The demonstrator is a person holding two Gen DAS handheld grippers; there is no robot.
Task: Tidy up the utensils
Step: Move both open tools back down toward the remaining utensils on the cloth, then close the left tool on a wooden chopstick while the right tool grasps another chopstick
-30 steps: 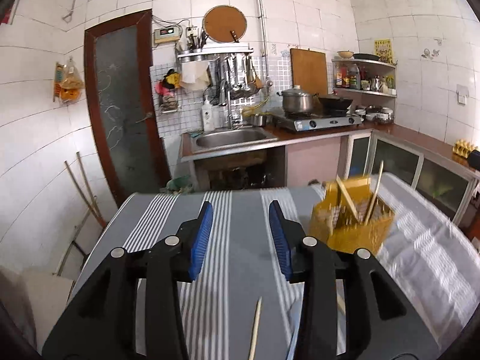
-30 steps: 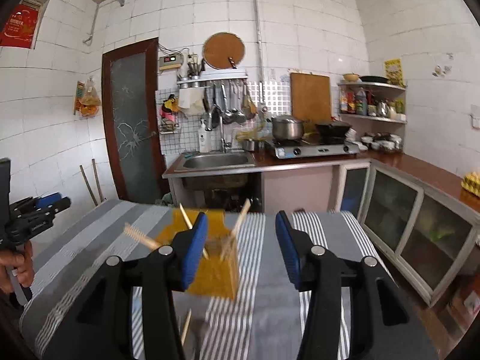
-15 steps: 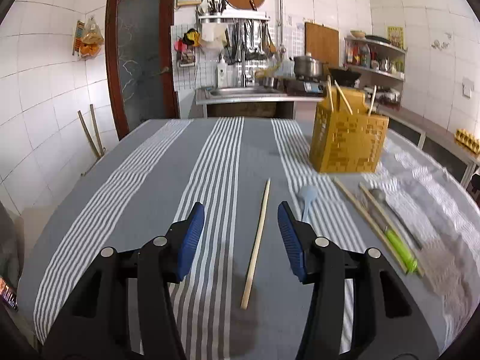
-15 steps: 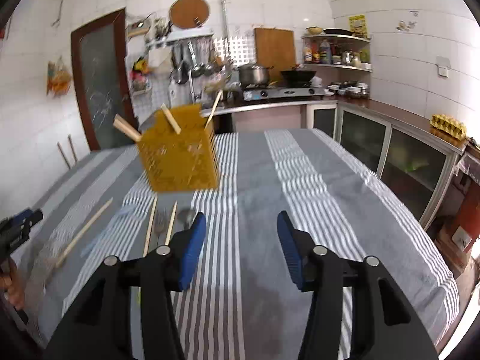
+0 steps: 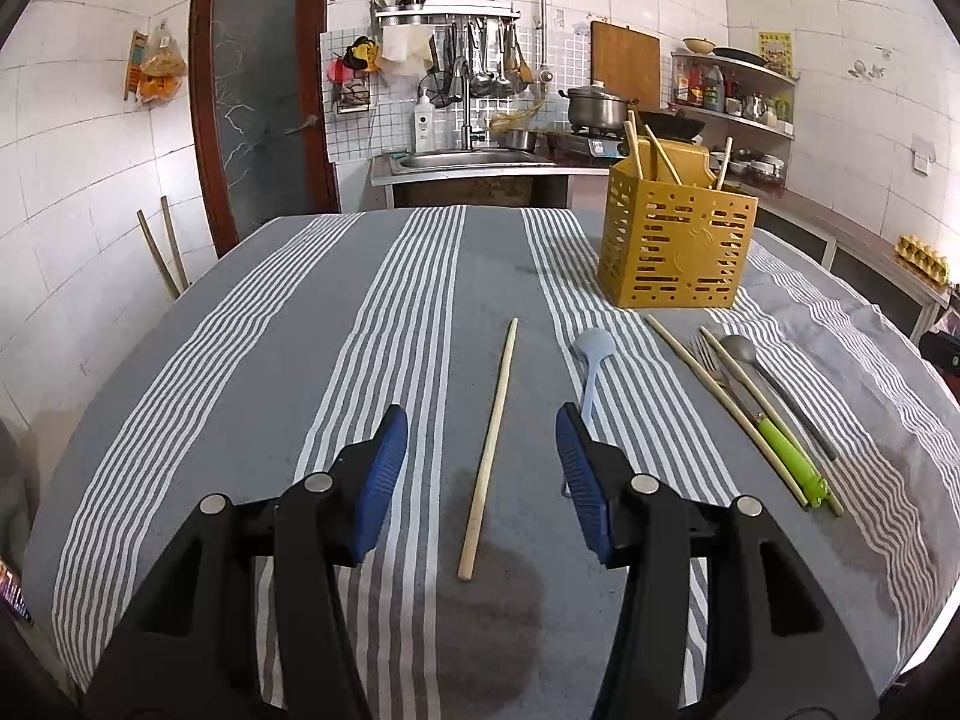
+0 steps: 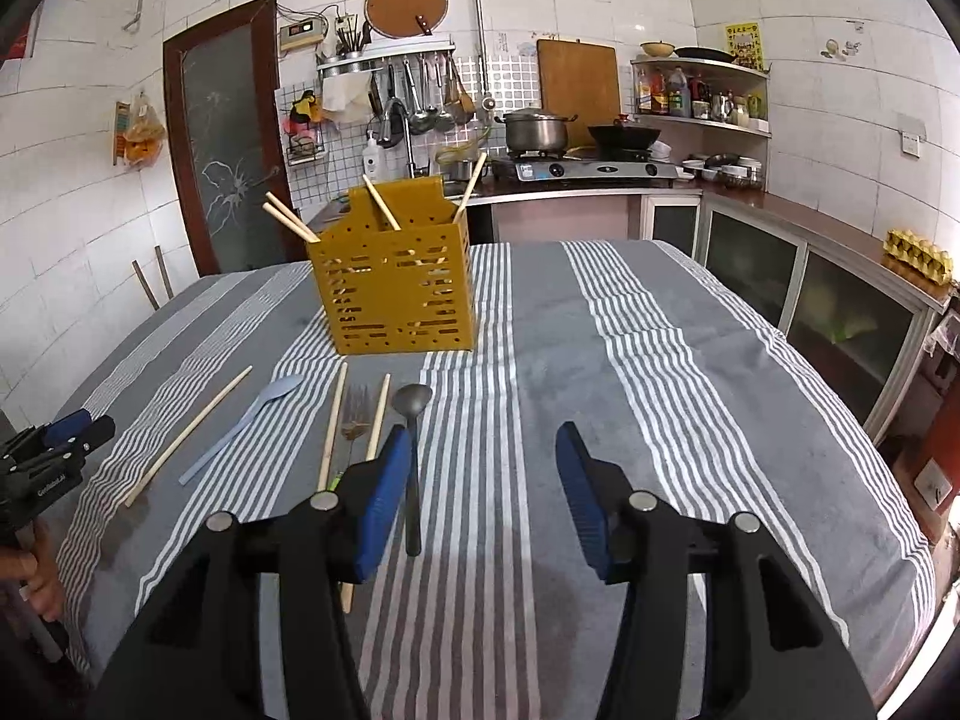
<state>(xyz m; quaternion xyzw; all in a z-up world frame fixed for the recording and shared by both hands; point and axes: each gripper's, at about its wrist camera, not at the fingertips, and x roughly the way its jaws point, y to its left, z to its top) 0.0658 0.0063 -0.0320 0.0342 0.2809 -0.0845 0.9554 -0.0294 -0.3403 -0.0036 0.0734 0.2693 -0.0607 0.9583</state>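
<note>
We hold the left gripper [image 5: 480, 450] low over the grey striped tablecloth [image 5: 252, 360], its blue-padded jaws spread with nothing pinched. A single pale wooden chopstick [image 5: 489, 453] lies on the cloth in the gap between them, its thicker end nearest us, touching neither pad. Just right of it rests a light blue plastic spoon [image 5: 591, 363], bowl pointing away. Further right lie two more chopsticks [image 5: 717, 396], a fork with a bright green handle [image 5: 786, 456] and a dull grey metal spoon [image 5: 753, 366], all close together and roughly parallel.

Behind them stands the yellow utensil holder [image 5: 675, 246], a boxy plastic caddy with slotted perforated walls and a raised back panel. It stands upright on the cloth, and several chopsticks lean out of its top.

Our right gripper [image 6: 483, 492] also hangs open above the cloth, jaws apart and empty. The grey spoon's handle [image 6: 413, 480] runs just beside its left pad; we cannot tell whether they touch. From this side the holder [image 6: 396, 294] sits beyond the loose utensils, with the blue spoon [image 6: 246, 429] and the lone chopstick [image 6: 189, 438] off to the left. The left gripper's tip [image 6: 57, 450] shows at the left edge, with a person's fingers [image 6: 30, 576] below it.
</note>
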